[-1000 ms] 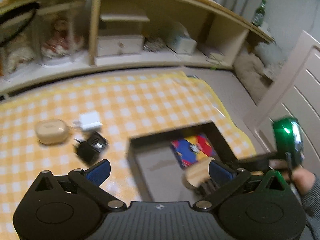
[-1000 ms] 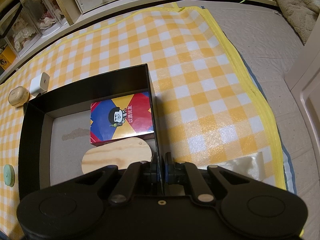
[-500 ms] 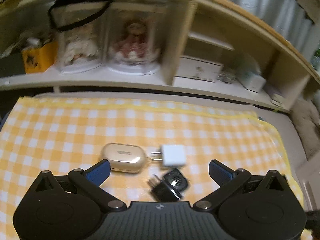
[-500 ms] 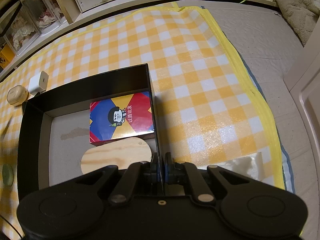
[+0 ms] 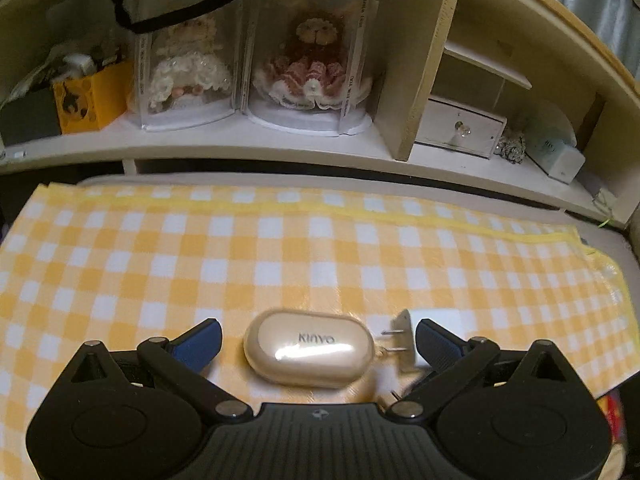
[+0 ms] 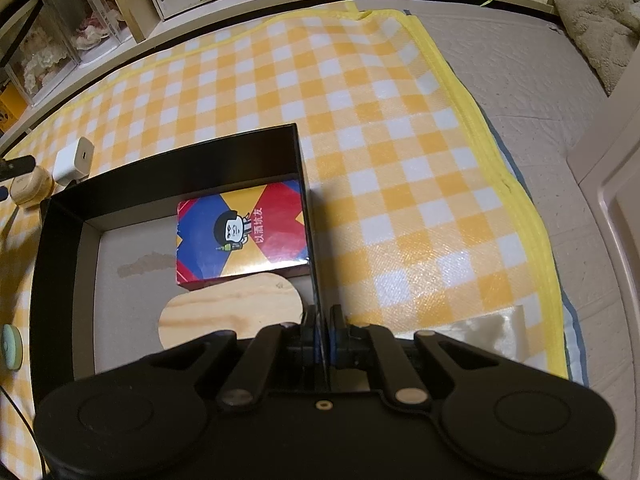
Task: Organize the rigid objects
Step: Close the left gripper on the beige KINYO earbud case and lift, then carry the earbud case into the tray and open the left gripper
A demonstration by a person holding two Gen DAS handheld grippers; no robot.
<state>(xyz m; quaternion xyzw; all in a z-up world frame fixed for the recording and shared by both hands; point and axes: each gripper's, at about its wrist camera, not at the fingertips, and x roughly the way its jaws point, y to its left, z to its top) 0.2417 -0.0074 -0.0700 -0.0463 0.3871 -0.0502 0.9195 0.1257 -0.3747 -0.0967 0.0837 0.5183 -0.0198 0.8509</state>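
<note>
My left gripper [image 5: 316,340] is open, its blue-tipped jaws on either side of a cream oval KINYO case [image 5: 309,352] lying on the yellow checked mat. A white plug adapter [image 5: 424,334] lies just right of the case, partly behind the right finger. My right gripper [image 6: 321,328] is shut on the right wall of the black box [image 6: 308,216]. Inside the box lie a colourful card box [image 6: 240,232] and an oval wooden piece [image 6: 232,312]. The case [image 6: 30,186] and adapter [image 6: 74,160] also show at the far left of the right wrist view.
A low shelf [image 5: 280,144] behind the mat holds two doll display cases [image 5: 248,56], a yellow box and a small drawer unit [image 5: 460,128]. A mint round object [image 6: 10,346] lies left of the box. Grey carpet [image 6: 520,92] lies right of the mat.
My left gripper swung left from the box and came down low, so its open jaws now straddle the cream case. The black charger has dropped out of view. The right gripper has not moved.
</note>
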